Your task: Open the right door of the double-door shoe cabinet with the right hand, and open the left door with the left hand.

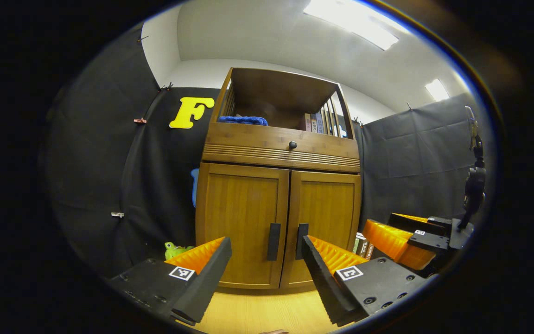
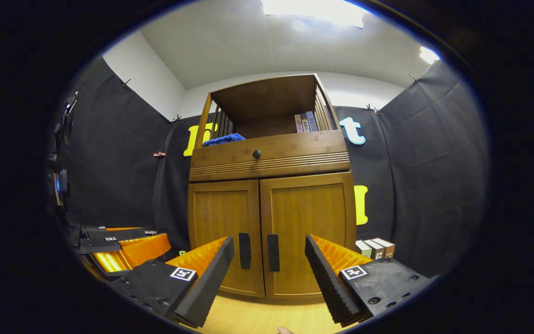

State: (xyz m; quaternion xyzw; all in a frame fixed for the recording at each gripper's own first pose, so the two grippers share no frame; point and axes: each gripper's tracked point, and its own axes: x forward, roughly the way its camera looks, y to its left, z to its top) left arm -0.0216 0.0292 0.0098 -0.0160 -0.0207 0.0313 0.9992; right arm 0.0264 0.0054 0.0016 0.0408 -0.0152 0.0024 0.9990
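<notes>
Cabinet [image 2: 269,185] wooden, both doors closed, upright.

A tall cabinet of warm brown wood [image 1: 280,185] [image 2: 269,195] is seen standing upright on a pale wooden floor, its back against the black cloth wall. Its lower part is closed by two flat panelled doors, the left door [image 1: 243,222] [image 2: 223,232] and the right door [image 1: 326,218] [image 2: 306,229], both shut and meeting at the middle. A dark vertical bar handle is fixed near the inner edge of each: the left handle [image 1: 274,241] [image 2: 244,251] and the right handle [image 1: 302,240] [image 2: 273,252], set just beside one another.
</notes>
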